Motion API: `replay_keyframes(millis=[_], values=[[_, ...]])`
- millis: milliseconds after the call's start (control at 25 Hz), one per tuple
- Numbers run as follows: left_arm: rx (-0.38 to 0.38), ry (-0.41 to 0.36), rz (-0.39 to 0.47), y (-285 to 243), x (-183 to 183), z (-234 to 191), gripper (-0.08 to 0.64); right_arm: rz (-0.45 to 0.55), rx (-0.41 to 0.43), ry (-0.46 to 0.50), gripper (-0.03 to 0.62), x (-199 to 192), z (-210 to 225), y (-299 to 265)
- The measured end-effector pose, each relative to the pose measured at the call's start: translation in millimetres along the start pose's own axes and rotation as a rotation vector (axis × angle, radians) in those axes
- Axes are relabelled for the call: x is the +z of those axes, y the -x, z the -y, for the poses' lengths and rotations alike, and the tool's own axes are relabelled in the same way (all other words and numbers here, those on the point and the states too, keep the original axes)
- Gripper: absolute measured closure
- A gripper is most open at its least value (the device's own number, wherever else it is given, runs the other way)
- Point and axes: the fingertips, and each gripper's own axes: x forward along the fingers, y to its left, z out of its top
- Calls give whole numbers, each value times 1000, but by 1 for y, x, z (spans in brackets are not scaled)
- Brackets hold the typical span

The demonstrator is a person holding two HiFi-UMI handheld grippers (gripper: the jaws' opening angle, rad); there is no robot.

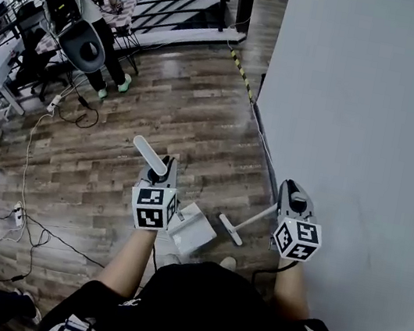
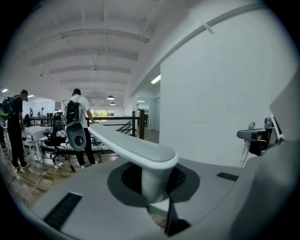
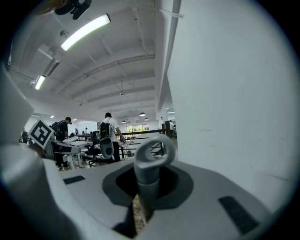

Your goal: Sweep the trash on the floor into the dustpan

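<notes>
- The dustpan (image 1: pixel 193 232) sits on the wood floor (image 1: pixel 114 152), just below my left gripper (image 2: pixel 154 190), whose jaws are clamped on the dustpan handle (image 2: pixel 140 149).
- The broom (image 1: pixel 237 226) stands just beside the dustpan; my right gripper (image 3: pixel 147 187) is clamped on its looped top (image 3: pixel 152 152).
- A white wall (image 1: pixel 360 108) is at my right.
</notes>
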Motion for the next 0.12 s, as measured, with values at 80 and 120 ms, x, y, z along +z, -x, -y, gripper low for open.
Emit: replay_keyframes(millis=[80, 120], values=[[4, 14, -13, 6, 0, 0, 512, -8, 4, 1, 545, 4, -1, 6], [6, 20, -19, 9, 1, 1, 511, -12, 5, 1, 545, 7, -2, 8]])
